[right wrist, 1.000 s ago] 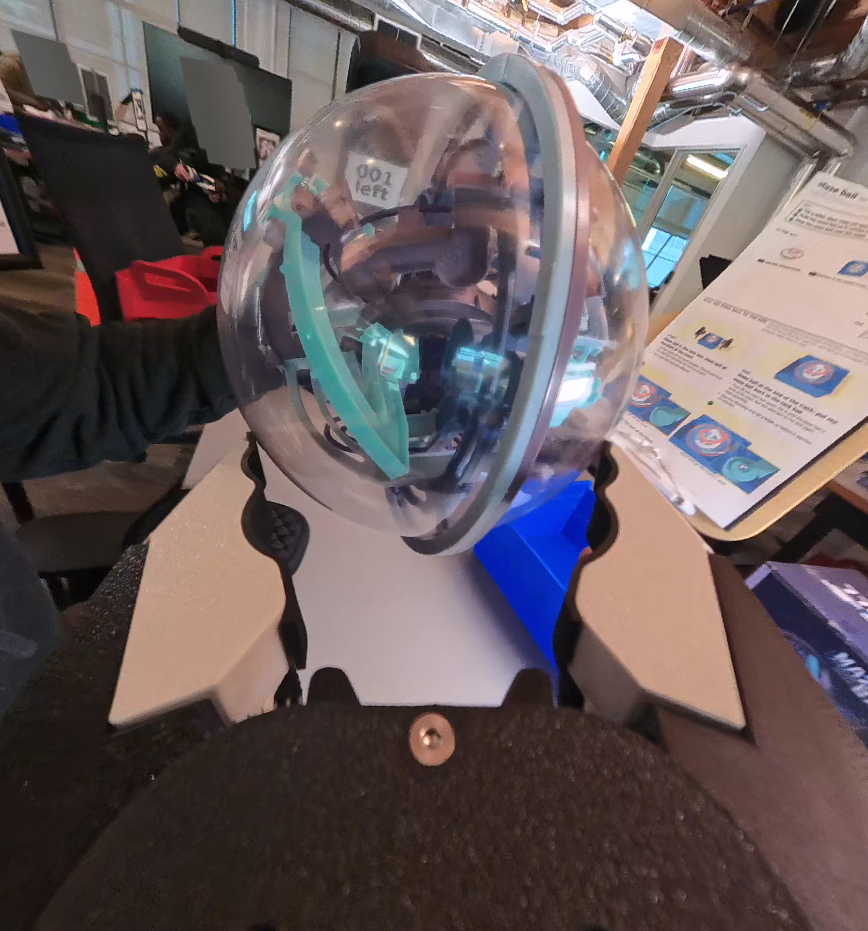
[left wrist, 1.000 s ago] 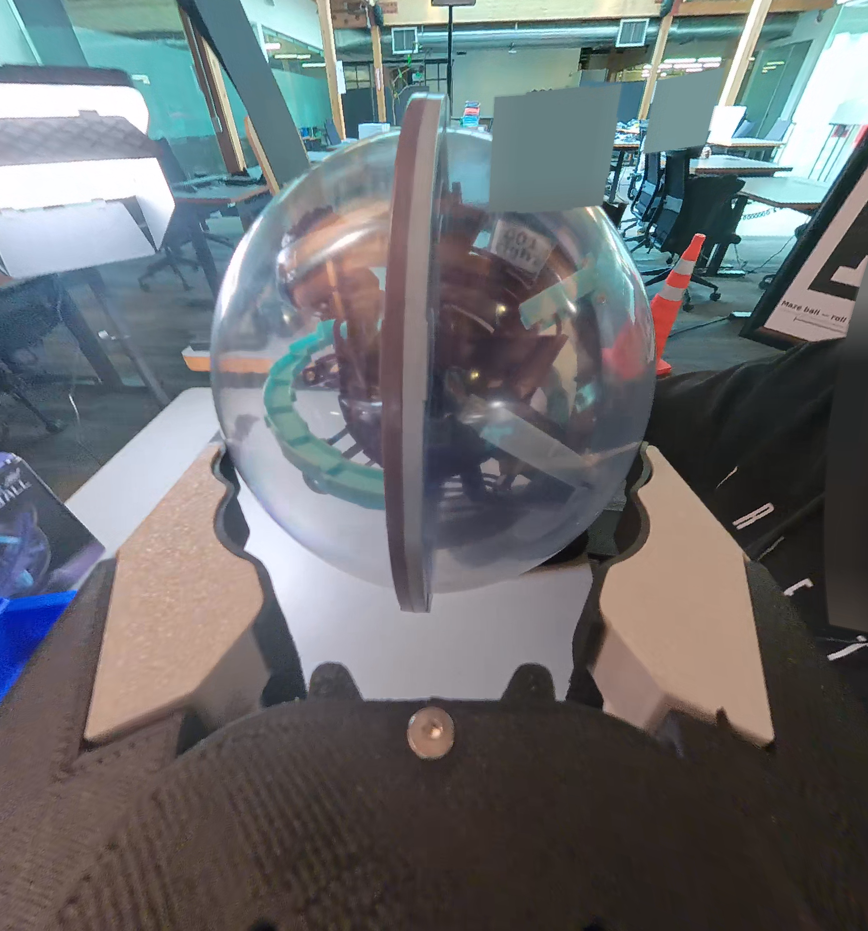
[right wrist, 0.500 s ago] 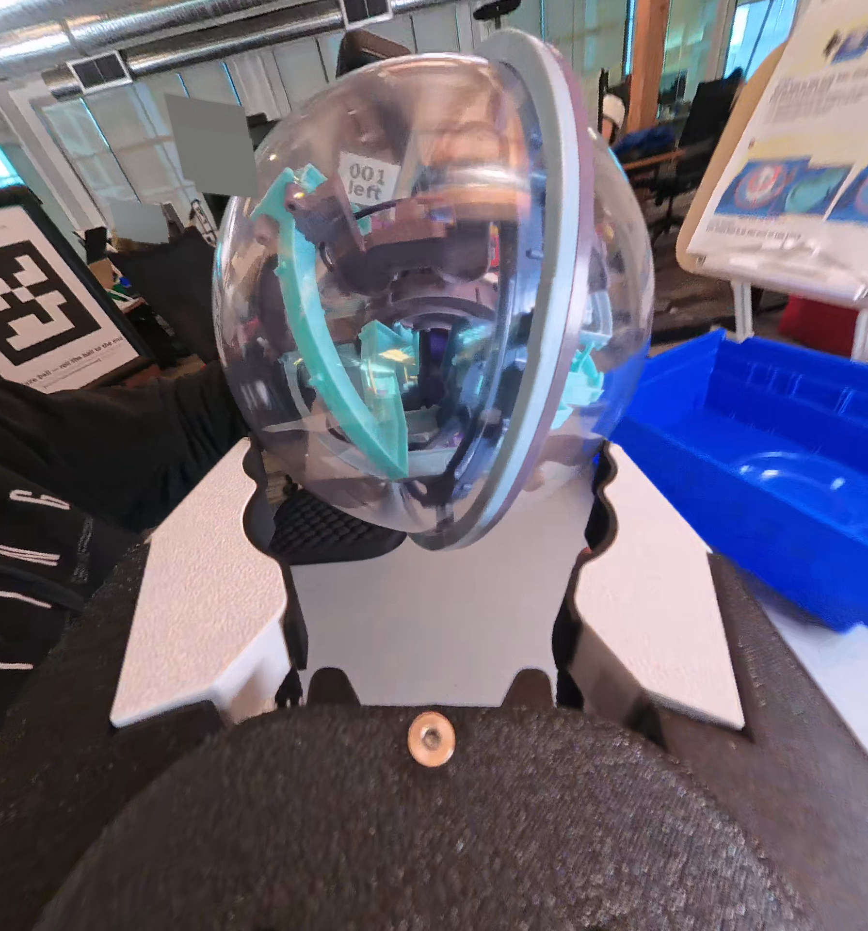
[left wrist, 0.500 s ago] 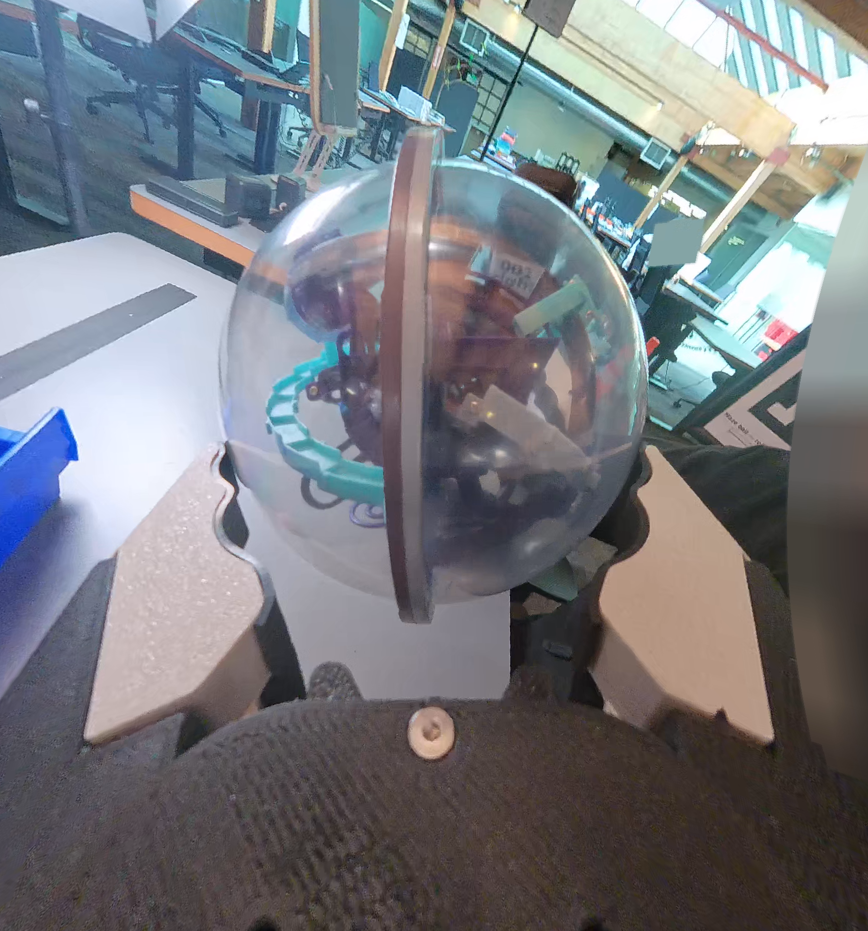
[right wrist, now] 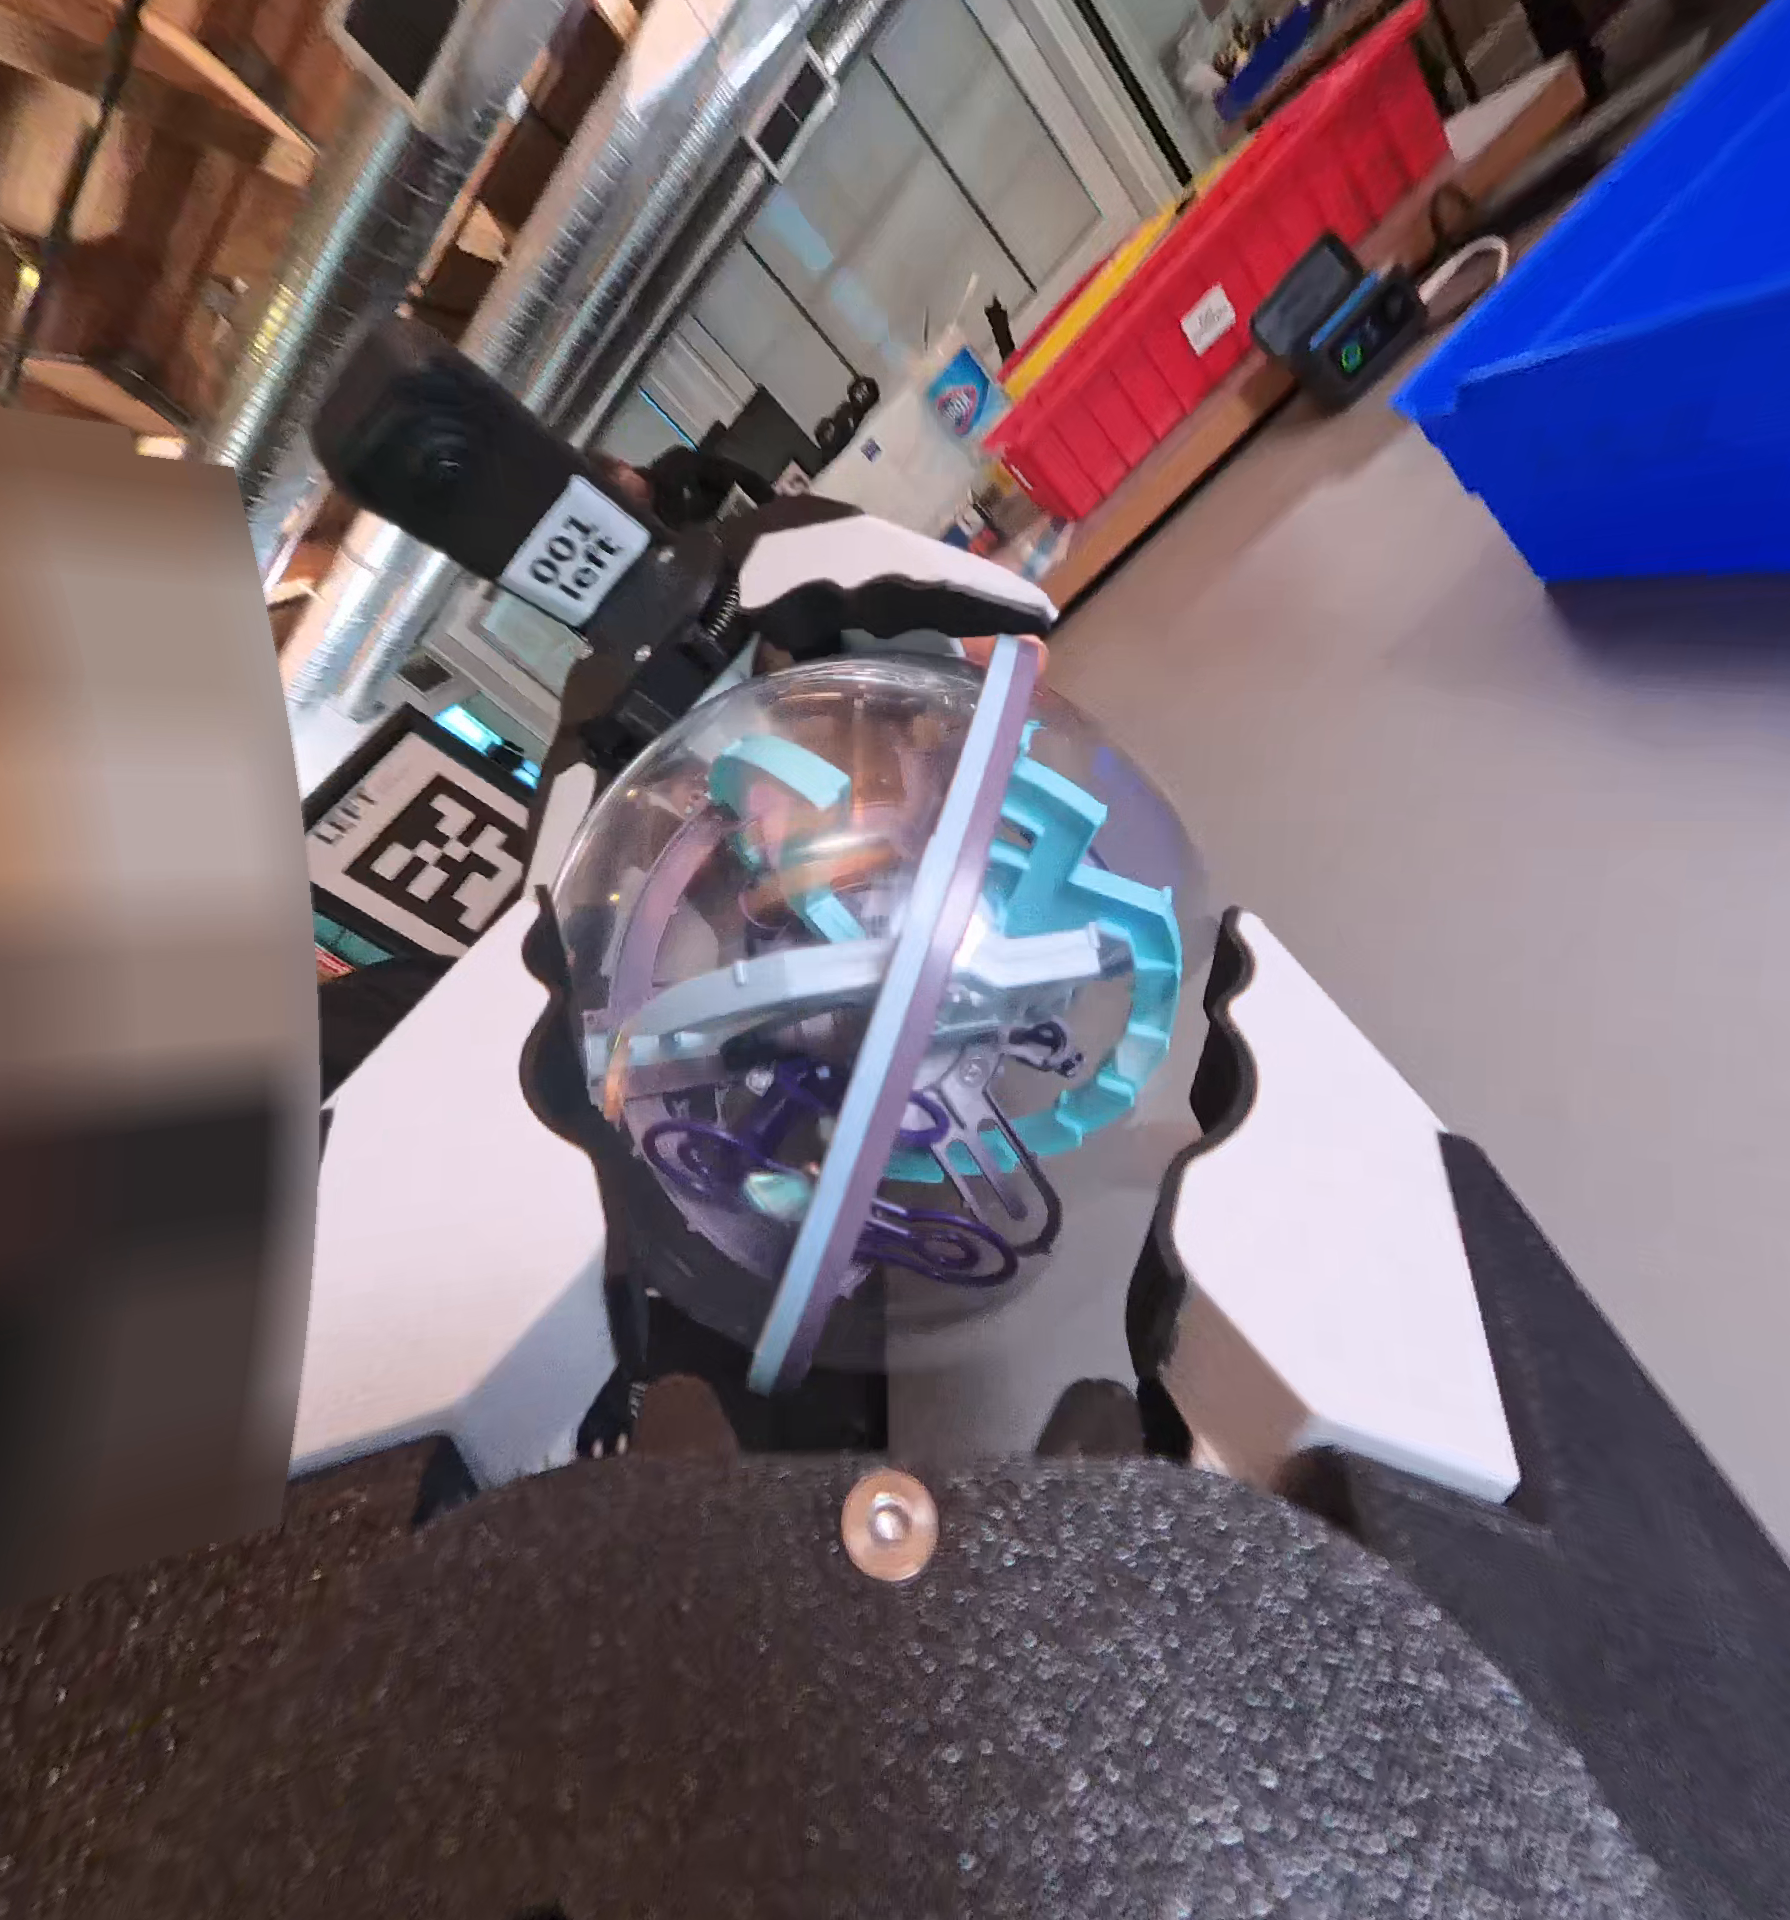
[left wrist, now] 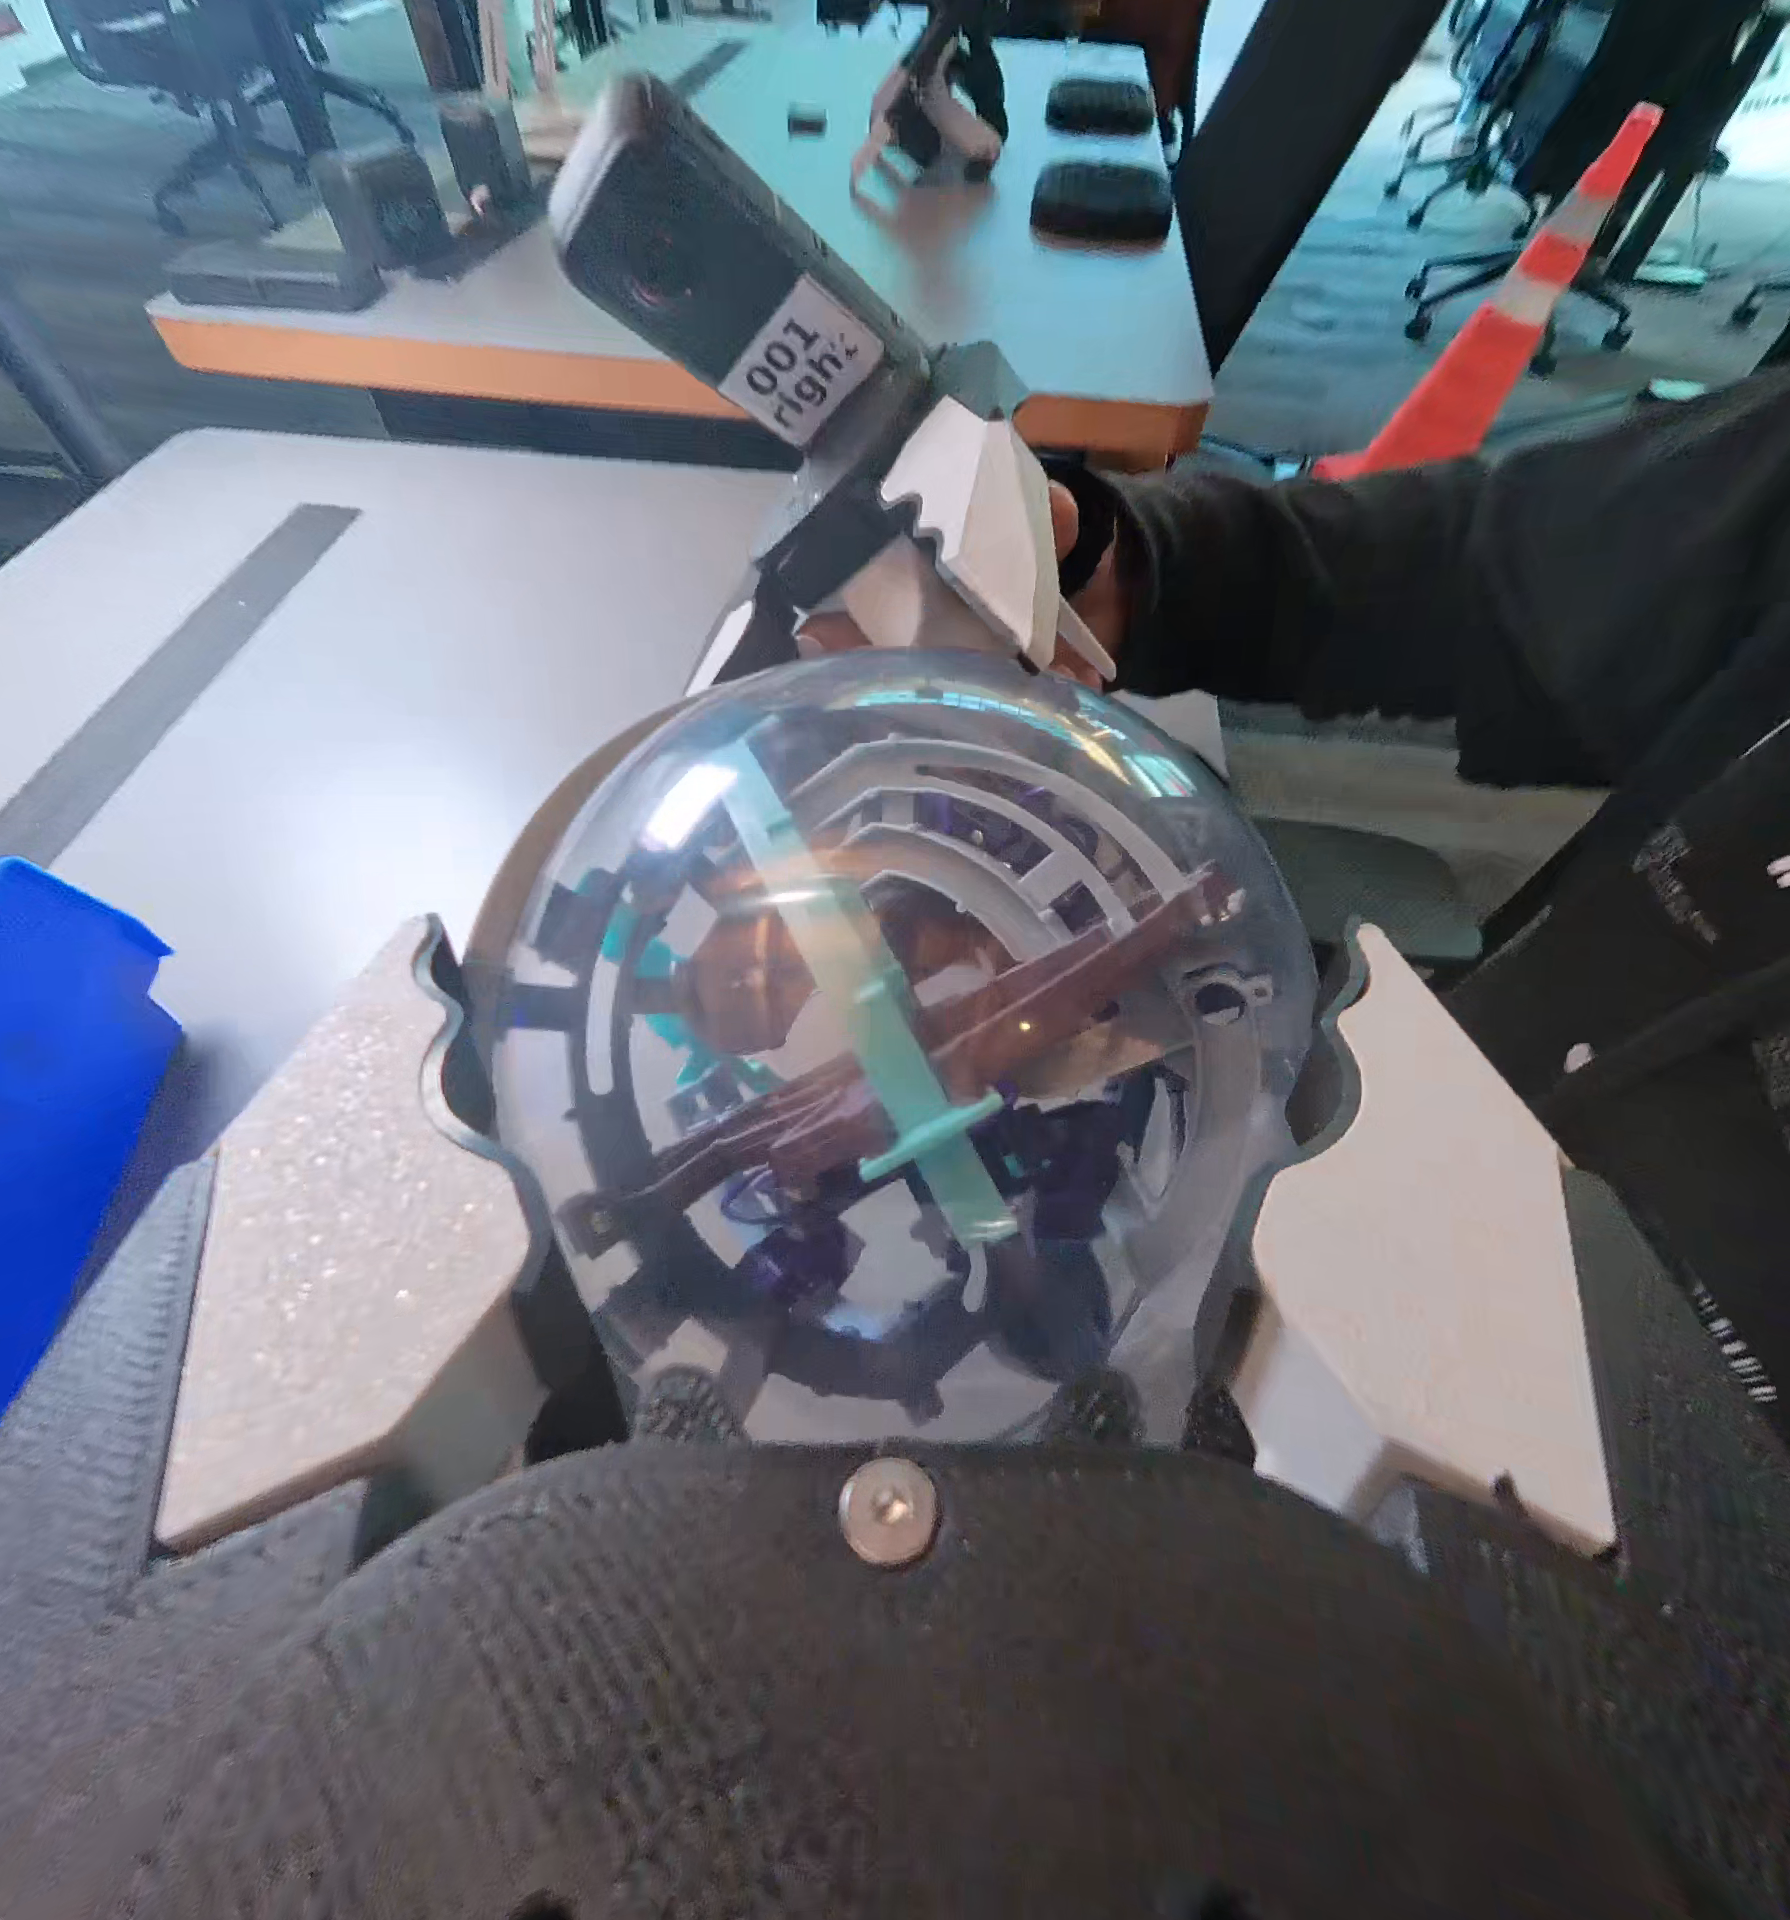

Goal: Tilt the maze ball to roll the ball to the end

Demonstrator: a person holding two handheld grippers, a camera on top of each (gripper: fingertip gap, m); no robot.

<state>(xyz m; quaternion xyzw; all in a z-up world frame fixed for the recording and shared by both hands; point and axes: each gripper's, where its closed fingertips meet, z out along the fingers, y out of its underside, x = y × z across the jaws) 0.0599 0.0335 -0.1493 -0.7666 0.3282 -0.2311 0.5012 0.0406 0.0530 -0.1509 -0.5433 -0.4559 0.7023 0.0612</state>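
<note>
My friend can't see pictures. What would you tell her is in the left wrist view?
A clear maze ball with teal, brown and grey tracks inside sits between the two pale fingers of the left tool. The right tool, held by a hand in a black sleeve, reaches its far side above a grey table.

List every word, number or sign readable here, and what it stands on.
I will not quote writing. These things bear it:
White sticker on the black camera, left wrist view: legible.
White sticker on the black camera, right wrist view: legible.
Black-and-white marker board: small caption, blurred.
Black garment: white print, blurred.
Label on the red bin: too small.
Maze ball: nothing readable.
</note>
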